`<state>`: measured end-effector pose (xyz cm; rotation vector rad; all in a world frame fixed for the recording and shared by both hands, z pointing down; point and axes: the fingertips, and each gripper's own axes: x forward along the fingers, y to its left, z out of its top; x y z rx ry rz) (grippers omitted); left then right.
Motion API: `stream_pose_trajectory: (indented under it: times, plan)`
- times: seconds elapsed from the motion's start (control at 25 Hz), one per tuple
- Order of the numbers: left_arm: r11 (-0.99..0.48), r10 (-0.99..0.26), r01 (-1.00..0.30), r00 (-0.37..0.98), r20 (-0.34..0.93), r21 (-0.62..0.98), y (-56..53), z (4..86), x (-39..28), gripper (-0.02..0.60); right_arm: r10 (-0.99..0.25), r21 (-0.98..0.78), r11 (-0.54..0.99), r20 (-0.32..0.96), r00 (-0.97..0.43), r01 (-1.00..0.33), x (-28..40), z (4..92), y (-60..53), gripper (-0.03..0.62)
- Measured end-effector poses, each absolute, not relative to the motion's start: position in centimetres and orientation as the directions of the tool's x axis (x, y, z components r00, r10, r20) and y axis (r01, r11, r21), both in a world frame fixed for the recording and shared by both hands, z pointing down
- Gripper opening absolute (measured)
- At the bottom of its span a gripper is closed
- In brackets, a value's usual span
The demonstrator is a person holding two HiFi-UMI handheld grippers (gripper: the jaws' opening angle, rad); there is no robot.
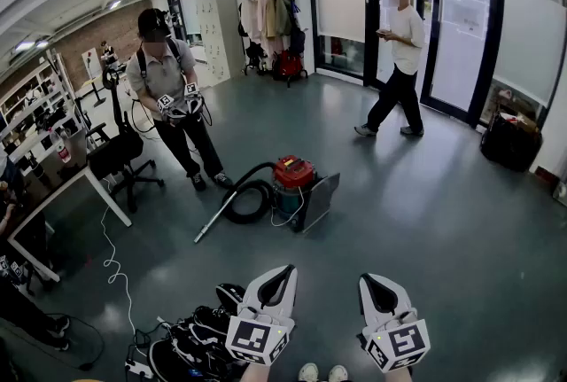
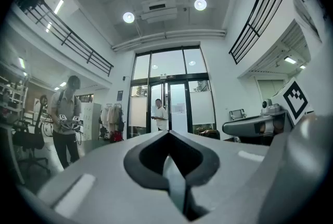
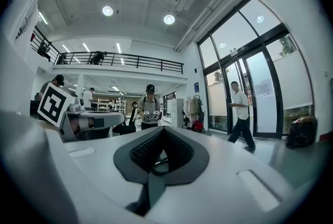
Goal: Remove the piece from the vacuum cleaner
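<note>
The vacuum cleaner [image 1: 294,181] stands on the grey floor a few steps ahead; it has a red top and a teal body. Its black hose [image 1: 251,196] coils to its left and ends in a grey wand [image 1: 211,223] lying on the floor. My left gripper [image 1: 282,276] and right gripper [image 1: 374,283] are held side by side low in the head view, well short of the vacuum. Both are shut and hold nothing. In the left gripper view my left gripper [image 2: 169,137] points across the room, as does my right gripper [image 3: 162,132] in the right gripper view.
A person holding grippers [image 1: 170,97] stands behind the vacuum at the left. Another person [image 1: 399,52] walks by the glass doors. A white desk [image 1: 62,190] and a black office chair [image 1: 120,154] are at the left. Dark bags and cables [image 1: 195,340] lie near my feet, and a black case [image 1: 512,141] stands far right.
</note>
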<state>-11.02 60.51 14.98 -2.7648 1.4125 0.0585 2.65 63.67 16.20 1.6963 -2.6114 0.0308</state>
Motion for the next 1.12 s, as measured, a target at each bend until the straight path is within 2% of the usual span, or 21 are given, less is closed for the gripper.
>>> stream_pose_trajectory:
  times: [0.88,1.12]
  plan:
    - [-0.587,-0.808,-0.808,0.588,-0.028,-0.049,62.0,15.0,-7.2,0.002,-0.892,-0.056,0.451,-0.012,-0.451,-0.891,5.7,16.1,64.9,0.021]
    - [-0.563,-0.826,-0.825,0.564,-0.01,-0.041,61.9,14.9,-5.6,0.002,-0.887,-0.072,0.458,0.029,-0.461,-0.886,8.5,17.1,65.0,0.021]
